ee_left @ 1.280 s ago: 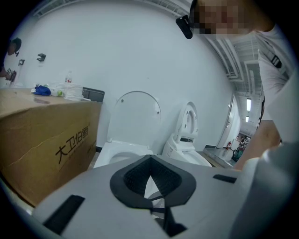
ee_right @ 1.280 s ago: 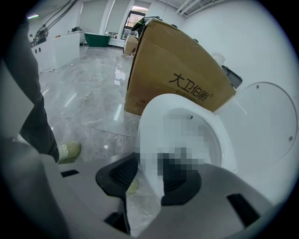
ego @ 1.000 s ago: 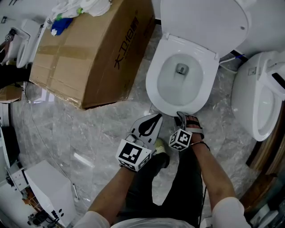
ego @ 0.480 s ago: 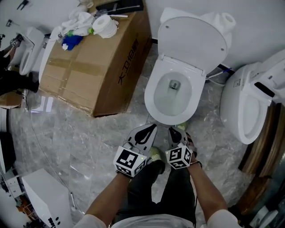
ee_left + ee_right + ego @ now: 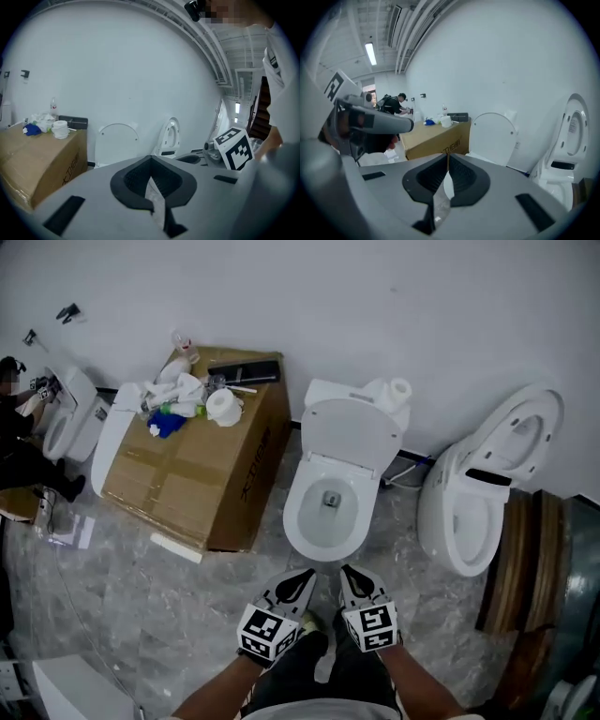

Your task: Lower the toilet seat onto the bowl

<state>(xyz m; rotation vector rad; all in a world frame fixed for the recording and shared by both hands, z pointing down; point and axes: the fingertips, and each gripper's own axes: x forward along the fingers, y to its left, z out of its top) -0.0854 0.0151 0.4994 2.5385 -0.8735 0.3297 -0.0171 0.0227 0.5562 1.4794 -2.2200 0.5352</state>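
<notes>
A white toilet stands against the wall, its bowl [image 5: 323, 512] open and its seat and lid [image 5: 347, 435] raised upright against the tank. Both grippers hang low in front of the bowl, apart from it, above the person's legs. My left gripper [image 5: 305, 575] has its jaws together with nothing between them [image 5: 151, 159]. My right gripper [image 5: 345, 570] is closing, its tips meeting on nothing [image 5: 446, 157]. The raised lid [image 5: 117, 143] shows ahead in the left gripper view and the same lid [image 5: 492, 138] in the right gripper view.
A big cardboard box [image 5: 197, 479] with a paper roll and rags on top stands left of the toilet. A second toilet [image 5: 469, 512] with its seat up stands at the right, beside wooden boards [image 5: 525, 559]. A person [image 5: 19, 427] crouches far left. The floor is grey marble.
The head view has pulled up and back, so the toilet looks smaller and farther. Both grippers have drawn back from the bowl's front rim toward the person's legs.
</notes>
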